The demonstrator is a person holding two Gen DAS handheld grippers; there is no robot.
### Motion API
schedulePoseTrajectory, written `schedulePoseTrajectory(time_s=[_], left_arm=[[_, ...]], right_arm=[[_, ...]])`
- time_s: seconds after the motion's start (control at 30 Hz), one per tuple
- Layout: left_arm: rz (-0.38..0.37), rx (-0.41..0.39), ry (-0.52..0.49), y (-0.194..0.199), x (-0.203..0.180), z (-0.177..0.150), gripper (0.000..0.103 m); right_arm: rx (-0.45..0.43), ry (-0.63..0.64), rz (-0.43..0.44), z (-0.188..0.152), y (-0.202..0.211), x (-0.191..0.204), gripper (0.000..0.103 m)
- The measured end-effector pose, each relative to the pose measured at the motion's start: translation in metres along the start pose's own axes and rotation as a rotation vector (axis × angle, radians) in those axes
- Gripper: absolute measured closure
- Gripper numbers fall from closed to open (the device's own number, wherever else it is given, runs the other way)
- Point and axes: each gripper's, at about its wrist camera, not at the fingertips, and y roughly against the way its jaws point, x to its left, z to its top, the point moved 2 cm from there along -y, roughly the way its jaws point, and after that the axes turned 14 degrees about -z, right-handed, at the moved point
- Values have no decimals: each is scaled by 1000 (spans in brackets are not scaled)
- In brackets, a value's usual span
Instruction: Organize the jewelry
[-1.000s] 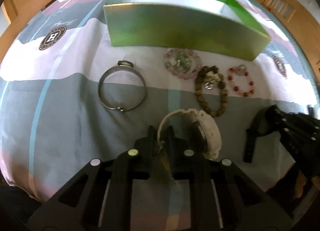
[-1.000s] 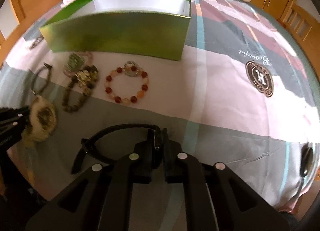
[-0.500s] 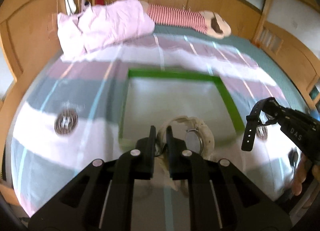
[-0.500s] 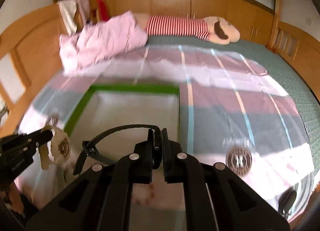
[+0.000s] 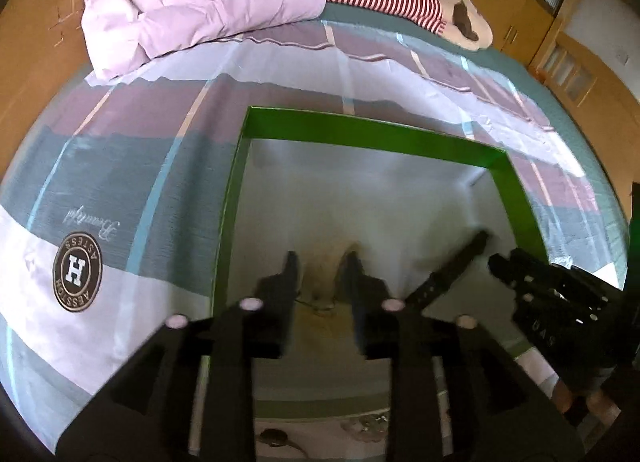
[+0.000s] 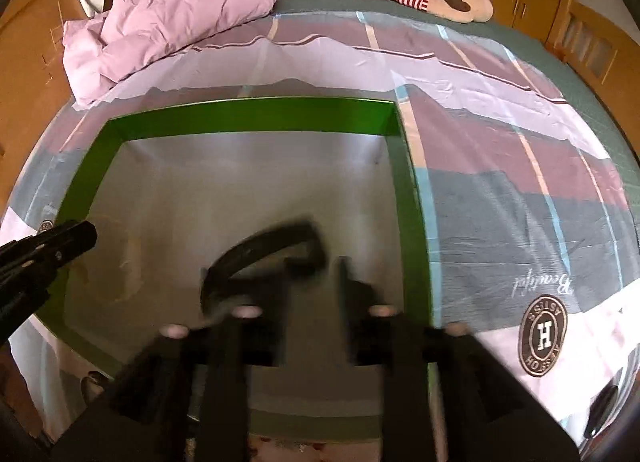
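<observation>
Left wrist view shows my left hand-held gripper [image 5: 320, 262] wide apart over the green box [image 5: 360, 133], holding nothing. A second ago it pinched the white watch [image 5: 326, 270] on the bed beside the other jewelry; half a second ago it carried the watch above the box. Now the watch is a pale, smeared blur between and just beyond the fingers, inside the box; I cannot tell whether it is falling or already on the floor.

My right hand-held gripper [image 6: 312, 274] has done the same. It was clamped on the black band [image 6: 260, 254] a moment ago; now its fingers stand well apart and the band sits loose ahead of them, a dark curved arc, blurred, over the box's grey floor. In the left view it shows as a dark strap [image 5: 452, 274] slanting next to the right tool.

So I judge both pieces are released into the box: two items of the task done at once. The watch lies toward the box's left half, the band toward the middle, the two apart.

Both pieces are too blurred for detail: the watch reads as cream with a yellowish tinge, the band as a stiff open loop with a thicker end.

More jewelry remains on the bed [image 5: 140, 189] in front of the box's near wall, with bits of it just visible at the bottom edge of the left view, so I would go back for those next.
</observation>
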Motion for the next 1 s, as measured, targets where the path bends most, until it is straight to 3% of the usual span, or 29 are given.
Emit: schedulePoseTrajectory(time_s=[0.07,0.17,0.3,0.33,0.37,0.43,0.63,0.73,0.87,0.9,0.93,1.0], left_arm=[[-4,-46,-23,18,-4,-5,55],[-31,-70,-86,52,-17,-22,54],[-1,-27,-229,76,-22,-71,54],[5,-10,-240,76,-20,-80,54],[4,26,-241,73,-14,-93,54],[17,85,-211,63,-6,-109,54],[-5,96,-182,57,12,-129,54],[26,106,-158,56,21,-131,53],[27,117,-128,59,29,-132,42],[27,124,-129,59,29,-133,42],[20,135,-127,58,29,-135,42],[4,155,-126,56,30,-139,43]], right_arm=[[-45,-5,12,-5,18,-8,50],[-97,-39,77,-28,59,-35,50],[-54,-13,106,-71,73,-46,51],[-37,12,104,-80,70,-41,58],[-12,51,98,-93,65,-32,66],[43,74,92,-110,52,-18,71],[129,69,148,-138,41,29,71],[152,97,110,-140,33,53,70],[135,95,63,-144,29,62,70],[131,100,61,-146,32,63,75],[138,99,70,-148,34,64,91],[164,76,106,-153,39,57,91]])
